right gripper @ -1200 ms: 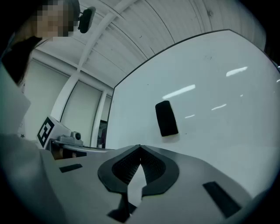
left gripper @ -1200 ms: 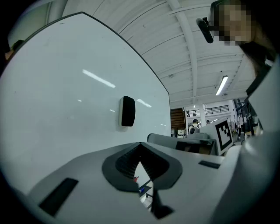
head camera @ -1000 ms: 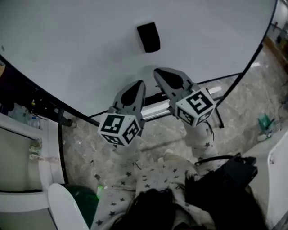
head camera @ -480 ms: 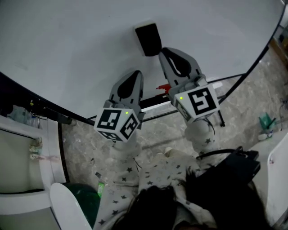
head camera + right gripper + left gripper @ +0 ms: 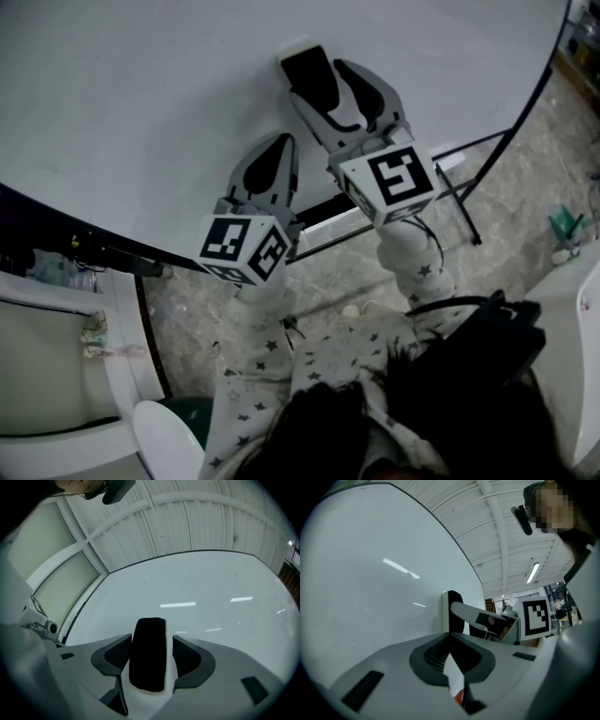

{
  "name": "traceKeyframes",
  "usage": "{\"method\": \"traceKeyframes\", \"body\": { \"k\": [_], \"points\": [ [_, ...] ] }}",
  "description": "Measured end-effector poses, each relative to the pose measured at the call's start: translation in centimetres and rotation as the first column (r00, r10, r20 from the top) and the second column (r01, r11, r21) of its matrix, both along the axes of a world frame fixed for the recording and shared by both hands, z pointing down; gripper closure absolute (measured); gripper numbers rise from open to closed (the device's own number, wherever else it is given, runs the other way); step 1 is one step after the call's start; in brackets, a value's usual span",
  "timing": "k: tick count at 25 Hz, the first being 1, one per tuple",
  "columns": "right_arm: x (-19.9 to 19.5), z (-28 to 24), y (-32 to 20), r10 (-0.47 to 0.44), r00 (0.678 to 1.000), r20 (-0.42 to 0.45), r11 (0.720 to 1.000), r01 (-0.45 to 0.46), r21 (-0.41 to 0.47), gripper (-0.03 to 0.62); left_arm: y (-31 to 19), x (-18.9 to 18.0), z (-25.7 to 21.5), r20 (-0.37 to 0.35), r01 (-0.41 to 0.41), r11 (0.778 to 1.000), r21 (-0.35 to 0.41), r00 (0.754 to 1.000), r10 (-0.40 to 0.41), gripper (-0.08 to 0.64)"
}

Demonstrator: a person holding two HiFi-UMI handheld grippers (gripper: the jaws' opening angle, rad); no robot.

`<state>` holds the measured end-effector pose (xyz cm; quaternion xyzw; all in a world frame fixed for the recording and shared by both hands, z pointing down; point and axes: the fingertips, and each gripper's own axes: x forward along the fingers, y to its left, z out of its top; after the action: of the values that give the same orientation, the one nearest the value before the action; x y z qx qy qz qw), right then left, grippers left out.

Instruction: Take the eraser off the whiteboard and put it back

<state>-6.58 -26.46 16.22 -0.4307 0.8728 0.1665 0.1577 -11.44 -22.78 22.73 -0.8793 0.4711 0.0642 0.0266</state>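
Observation:
A black eraser (image 5: 309, 73) sticks to the whiteboard (image 5: 141, 112). My right gripper (image 5: 323, 86) reaches up to it; its jaws have just been opening and now straddle the eraser. In the right gripper view the eraser (image 5: 149, 653) stands between the two pads, with a small gap at the right pad. My left gripper (image 5: 274, 150) is shut and holds nothing, lower on the board and left of the right one. In the left gripper view the eraser (image 5: 452, 613) shows edge-on ahead of the left gripper (image 5: 450, 637), with a right gripper finger (image 5: 483, 618) beside it.
The board's tray rail (image 5: 323, 225) runs below the grippers, and a black stand leg (image 5: 459, 202) slants down at the right. A black bag (image 5: 469, 366) hangs at the person's side. White furniture (image 5: 56, 375) stands at the left.
Both grippers rose toward the board. The right gripper, shut and below the eraser before, has opened and slid around it. The left gripper stays shut.

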Motion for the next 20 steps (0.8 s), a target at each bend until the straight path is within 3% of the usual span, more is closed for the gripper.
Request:
{"method": "traceKeyframes", "body": {
  "k": [10,20],
  "points": [
    [2.5,0.2,-0.3,0.106,0.994,-0.006,0.994,-0.106,0.018,0.334,-0.1,3.3,0.8,0.015,-0.076,0.997,-0.004,0.997,0.076,0.558],
    [4.6,0.5,-2.5,0.232,0.972,-0.02,0.972,-0.233,-0.018,0.336,-0.1,3.8,1.0,0.024,-0.083,0.996,-0.022,0.996,0.084,0.558]
  ]
}}
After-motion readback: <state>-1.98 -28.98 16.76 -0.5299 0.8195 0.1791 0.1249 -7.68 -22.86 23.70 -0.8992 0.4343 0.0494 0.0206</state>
